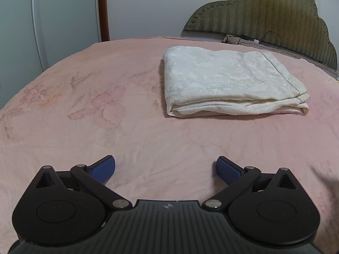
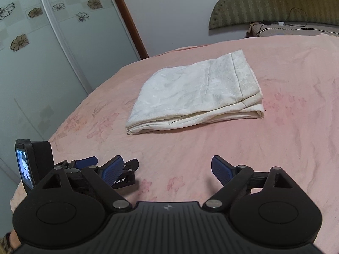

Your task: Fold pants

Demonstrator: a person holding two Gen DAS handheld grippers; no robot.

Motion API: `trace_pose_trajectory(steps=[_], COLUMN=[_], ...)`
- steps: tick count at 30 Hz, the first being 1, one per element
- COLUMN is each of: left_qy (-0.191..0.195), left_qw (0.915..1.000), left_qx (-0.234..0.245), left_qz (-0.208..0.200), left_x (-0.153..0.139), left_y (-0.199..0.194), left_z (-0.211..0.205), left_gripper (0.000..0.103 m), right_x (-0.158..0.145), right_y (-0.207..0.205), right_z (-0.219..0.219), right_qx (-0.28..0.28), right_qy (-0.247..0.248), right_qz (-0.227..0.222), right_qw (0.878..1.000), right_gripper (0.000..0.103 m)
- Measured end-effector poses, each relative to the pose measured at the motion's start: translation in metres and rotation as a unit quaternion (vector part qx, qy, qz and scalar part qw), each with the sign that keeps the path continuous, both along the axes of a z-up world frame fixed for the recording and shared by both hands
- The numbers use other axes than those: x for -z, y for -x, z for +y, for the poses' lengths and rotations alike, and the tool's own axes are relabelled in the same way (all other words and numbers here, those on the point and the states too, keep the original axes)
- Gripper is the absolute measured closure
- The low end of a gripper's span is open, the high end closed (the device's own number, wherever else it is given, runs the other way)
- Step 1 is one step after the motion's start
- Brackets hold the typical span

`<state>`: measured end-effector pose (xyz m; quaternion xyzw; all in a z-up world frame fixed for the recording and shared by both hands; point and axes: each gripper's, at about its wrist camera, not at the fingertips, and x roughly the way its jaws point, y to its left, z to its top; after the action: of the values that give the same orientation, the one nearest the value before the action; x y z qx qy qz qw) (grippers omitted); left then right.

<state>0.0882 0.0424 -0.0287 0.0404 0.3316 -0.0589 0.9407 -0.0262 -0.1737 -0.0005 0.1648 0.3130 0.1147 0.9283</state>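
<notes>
Two hand-held grippers, left [image 1: 166,169] and right [image 2: 167,169], both released and empty; one folded pants [image 1: 231,80] lies on the bed [image 1: 84,127].

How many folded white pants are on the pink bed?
1. The folded white pants lie alone on the pink bed, ahead of both open grippers; nothing else cloth-like shows.

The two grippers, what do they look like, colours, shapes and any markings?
Both match. The left gripper and right gripper have matte black ribbed bodies with a small silver logo, round black side discs, black linkage arms with silver pins, and textured blue pads on the jaws. In the right wrist view, the left one carries a small lit screen and partial white lettering.
</notes>
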Motion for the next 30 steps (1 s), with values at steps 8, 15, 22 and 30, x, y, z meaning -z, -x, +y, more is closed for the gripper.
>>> trace_pose_trajectory(steps=[8, 15, 22, 30], left_qy=[0.001, 0.0, 0.0, 0.0], left_qw=[1.0, 1.0, 1.0, 1.0], left_qx=[0.0, 0.0, 0.0, 0.0], left_qz=[0.0, 0.0, 0.0, 0.0], left_x=[0.0, 0.0, 0.0, 0.0], left_y=[0.0, 0.001, 0.001, 0.0], left_z=[-0.001, -0.001, -0.001, 0.0], left_gripper=[0.0, 0.0, 0.0, 0.0], right_x=[-0.025, -0.025, 0.029, 0.063], right_y=[0.012, 0.011, -0.009, -0.015], right_z=[-0.004, 0.008, 0.0, -0.005], right_qx=[0.012, 0.013, 0.107, 0.098], right_qy=[-0.062, -0.034, 0.139, 0.148], right_qz=[-0.033, -0.051, -0.019, 0.016], right_qw=[0.997, 0.998, 0.984, 0.984], right_gripper=[0.012, 0.008, 0.006, 0.002])
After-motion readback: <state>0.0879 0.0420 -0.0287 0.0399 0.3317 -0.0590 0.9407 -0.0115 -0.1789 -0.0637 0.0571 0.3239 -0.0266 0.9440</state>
